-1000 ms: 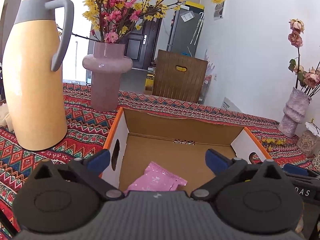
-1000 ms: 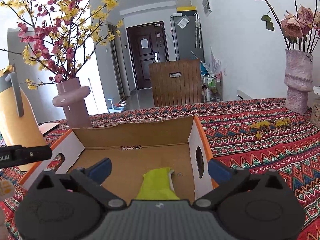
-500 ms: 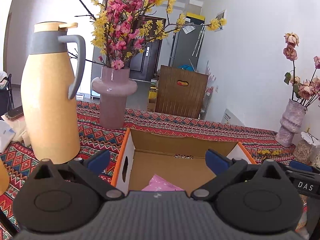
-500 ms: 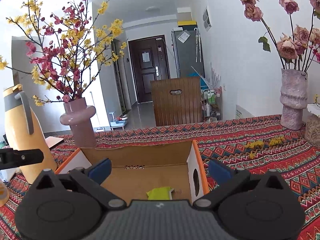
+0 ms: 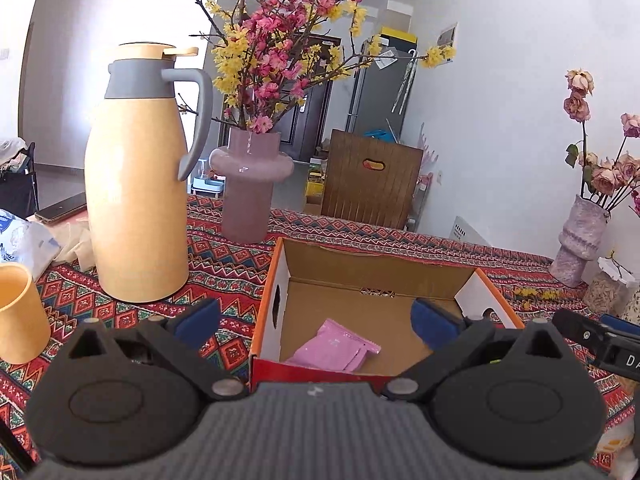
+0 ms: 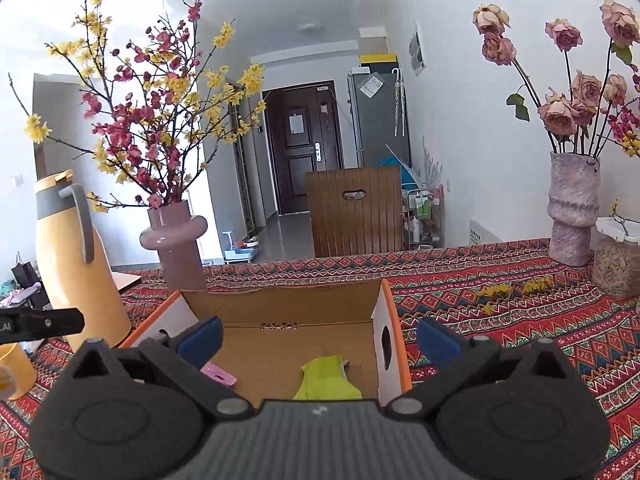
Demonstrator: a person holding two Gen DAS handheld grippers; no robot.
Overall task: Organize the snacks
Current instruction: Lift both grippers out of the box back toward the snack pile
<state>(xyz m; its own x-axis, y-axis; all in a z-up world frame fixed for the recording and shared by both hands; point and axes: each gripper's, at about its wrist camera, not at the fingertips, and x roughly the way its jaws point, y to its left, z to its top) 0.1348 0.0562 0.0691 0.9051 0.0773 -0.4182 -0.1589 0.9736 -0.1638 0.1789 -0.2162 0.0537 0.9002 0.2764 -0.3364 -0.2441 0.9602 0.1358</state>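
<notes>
An open cardboard box (image 5: 280,280) (image 6: 390,320) with orange edges stands on the patterned tablecloth. A pink snack packet (image 5: 334,348) (image 6: 218,374) lies on its floor at the left side. At the right side lies a yellow-green snack packet (image 6: 326,378). My left gripper (image 5: 316,320) hovers open in front of the box, with nothing between its blue pads. My right gripper (image 6: 318,338) is open too, over the box's near side, and holds nothing. The right gripper's tip (image 5: 592,338) shows at the right of the left wrist view.
A tall yellow thermos jug (image 5: 136,200) (image 6: 76,260) and a yellow cup (image 5: 18,312) stand left of the box. A pink vase of blossoms (image 5: 248,192) (image 6: 176,248) is behind it. Far right stand a rose vase (image 6: 572,208) and a jar (image 6: 618,260). A wooden chair back (image 6: 354,210) rises beyond the table.
Both grippers have pulled back and up from the box, so it looks smaller and farther. The two packets stay on the box floor. Both stay open.
</notes>
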